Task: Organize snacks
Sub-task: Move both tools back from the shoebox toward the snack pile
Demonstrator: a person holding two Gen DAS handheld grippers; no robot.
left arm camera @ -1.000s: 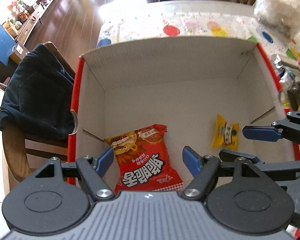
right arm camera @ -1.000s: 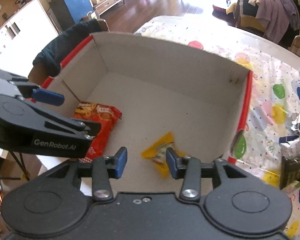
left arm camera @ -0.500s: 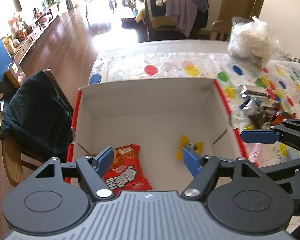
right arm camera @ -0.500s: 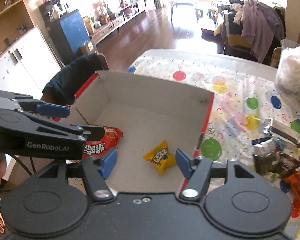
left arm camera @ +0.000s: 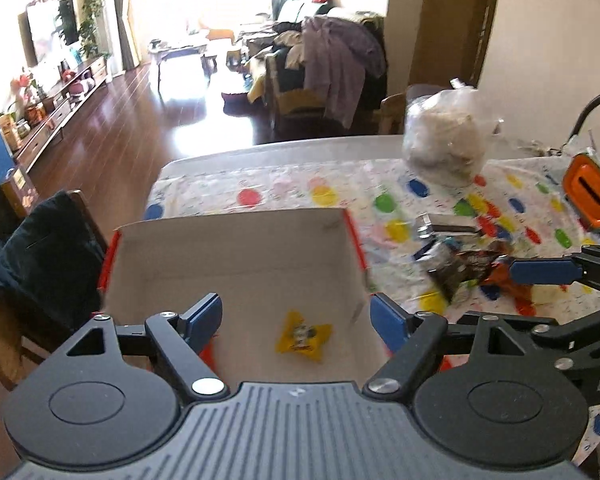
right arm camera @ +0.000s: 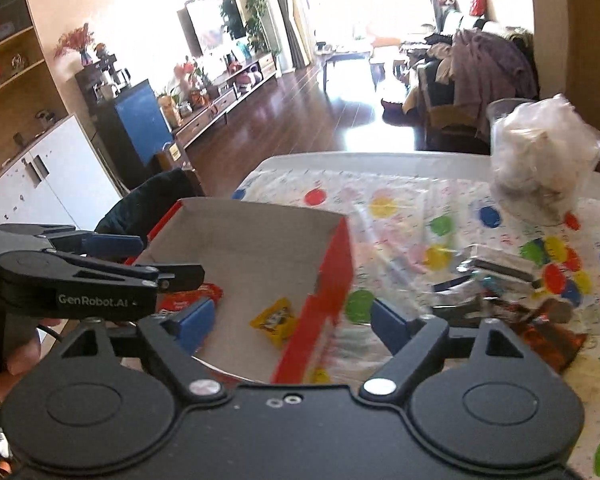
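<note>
A red-edged cardboard box sits on the table; it also shows in the right wrist view. Inside lie a small yellow snack packet and a red snack bag, mostly hidden behind the grippers. My left gripper is open and empty, held above the box's near edge. My right gripper is open and empty, above the box's right wall. A pile of loose snack packets lies on the table right of the box.
The table has a dotted tablecloth. A clear bag of white items stands at the back right. An orange box is at the far right. A chair with a dark jacket stands left of the table.
Both grippers have risen and pulled back from the box, so it looks smaller and the room shows. The right gripper has swung right and opened wider. Both stay empty.
</note>
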